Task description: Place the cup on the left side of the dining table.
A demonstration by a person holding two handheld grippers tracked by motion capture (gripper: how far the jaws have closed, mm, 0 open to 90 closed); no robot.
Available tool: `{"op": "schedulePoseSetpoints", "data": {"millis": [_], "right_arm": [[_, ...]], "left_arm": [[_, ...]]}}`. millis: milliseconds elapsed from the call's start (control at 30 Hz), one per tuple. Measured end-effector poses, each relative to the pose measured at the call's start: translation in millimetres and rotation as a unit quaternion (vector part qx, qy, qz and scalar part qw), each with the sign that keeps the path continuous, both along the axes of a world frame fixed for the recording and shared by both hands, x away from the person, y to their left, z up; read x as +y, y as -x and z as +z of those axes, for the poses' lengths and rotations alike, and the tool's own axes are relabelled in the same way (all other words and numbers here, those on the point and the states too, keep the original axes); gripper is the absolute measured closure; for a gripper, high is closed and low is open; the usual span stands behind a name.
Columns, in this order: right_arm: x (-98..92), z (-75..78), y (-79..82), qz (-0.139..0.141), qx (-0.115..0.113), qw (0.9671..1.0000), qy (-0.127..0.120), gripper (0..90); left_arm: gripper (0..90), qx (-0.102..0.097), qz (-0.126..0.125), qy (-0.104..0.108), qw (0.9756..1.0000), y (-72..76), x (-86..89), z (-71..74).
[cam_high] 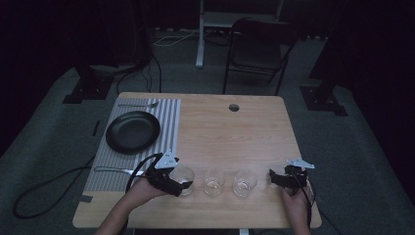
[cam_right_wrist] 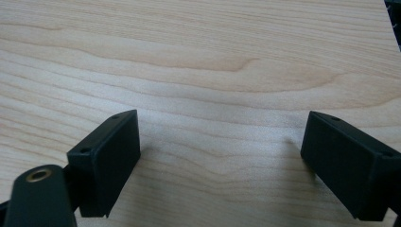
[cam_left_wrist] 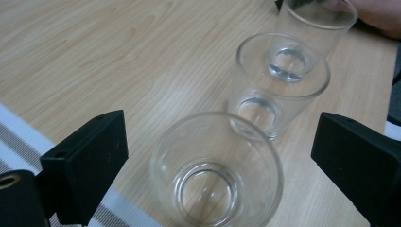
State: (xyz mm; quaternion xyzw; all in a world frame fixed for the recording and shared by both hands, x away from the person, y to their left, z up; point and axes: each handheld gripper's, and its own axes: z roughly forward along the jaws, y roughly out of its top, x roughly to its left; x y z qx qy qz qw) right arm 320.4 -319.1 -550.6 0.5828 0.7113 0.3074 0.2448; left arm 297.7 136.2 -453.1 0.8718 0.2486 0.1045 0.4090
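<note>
Three clear empty glasses stand in a row near the table's front edge: left glass (cam_high: 182,175), middle glass (cam_high: 214,182), right glass (cam_high: 244,182). My left gripper (cam_high: 183,182) reaches around the left glass from the left. In the left gripper view this glass (cam_left_wrist: 216,175) stands between the open jaws of the left gripper (cam_left_wrist: 220,127), with a gap on each side. The middle glass (cam_left_wrist: 279,80) and the right glass (cam_left_wrist: 317,19) line up behind it. My right gripper (cam_high: 272,178) rests right of the row, apart from the right glass. The right gripper (cam_right_wrist: 222,123) is open over bare wood.
A striped placemat (cam_high: 161,122) covers the table's left side and carries a black plate (cam_high: 132,131), a fork (cam_high: 139,105) at its far end and another utensil (cam_high: 115,171) at its near end. A cable hole (cam_high: 234,107) sits near the far edge. A folding chair (cam_high: 259,49) stands beyond the table.
</note>
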Motion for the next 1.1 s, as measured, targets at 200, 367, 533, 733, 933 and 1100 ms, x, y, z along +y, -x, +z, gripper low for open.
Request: {"op": "schedulePoseSetpoints", "data": {"millis": [200,367,533,733,933,1100], "right_arm": [[0.0,0.0,0.0,0.000,0.000,1.0000,0.000,12.2],[0.0,0.0,0.0,0.000,0.000,1.0000,0.000,12.2],[0.0,0.0,0.0,0.000,0.000,1.0000,0.000,12.2],[0.0,0.0,0.0,0.000,0.000,1.0000,0.000,12.2],[0.0,0.0,0.0,0.000,0.000,1.0000,0.000,12.2],[0.0,0.0,0.0,0.000,0.000,1.0000,0.000,12.2]], "left_arm": [[5.0,0.003,-0.012,-0.005,0.9999,-2.8,-9.5,3.7],[5.0,0.005,-0.028,-0.016,0.9995,-4.2,-21.4,5.0],[5.0,0.014,-0.041,-0.024,0.9988,-7.4,-31.0,5.7],[5.0,0.014,-0.052,-0.044,0.9976,-11.5,-46.5,8.2],[5.0,0.016,-0.065,-0.066,0.9956,-13.7,-61.8,8.1],[5.0,0.025,-0.079,-0.085,0.9929,-16.1,-73.1,6.7]]}}
